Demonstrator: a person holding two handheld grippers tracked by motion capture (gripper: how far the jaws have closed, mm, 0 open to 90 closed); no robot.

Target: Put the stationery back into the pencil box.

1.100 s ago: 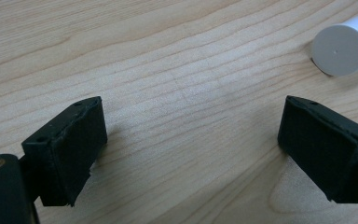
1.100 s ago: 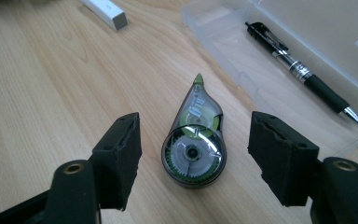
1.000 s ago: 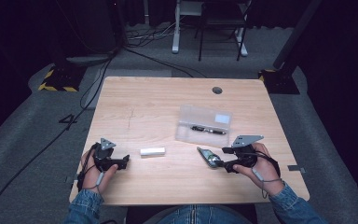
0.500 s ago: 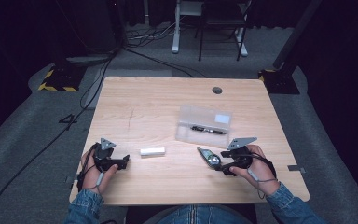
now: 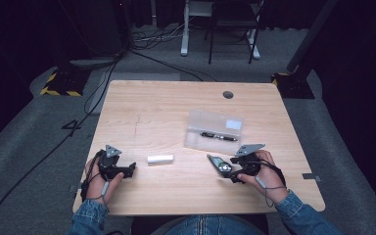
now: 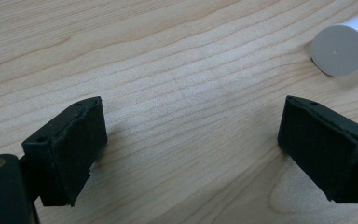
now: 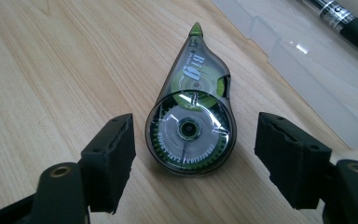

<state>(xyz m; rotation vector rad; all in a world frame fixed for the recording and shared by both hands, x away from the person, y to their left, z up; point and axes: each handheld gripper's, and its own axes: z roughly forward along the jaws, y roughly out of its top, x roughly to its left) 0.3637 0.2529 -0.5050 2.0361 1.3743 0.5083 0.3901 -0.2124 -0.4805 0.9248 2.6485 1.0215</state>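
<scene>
One camera hangs above the person's side and looks forward and down, taking in the whole desk (image 5: 142, 105) and the floor beyond its far edge. The left gripper view sits close over the wood near the desk's near left corner, catching the end of a white cylinder (image 6: 342, 46). The right gripper view hovers low toward the near right, close on a correction tape dispenser (image 7: 191, 126) and clear case (image 7: 317, 74); the high view shares both spots.
</scene>
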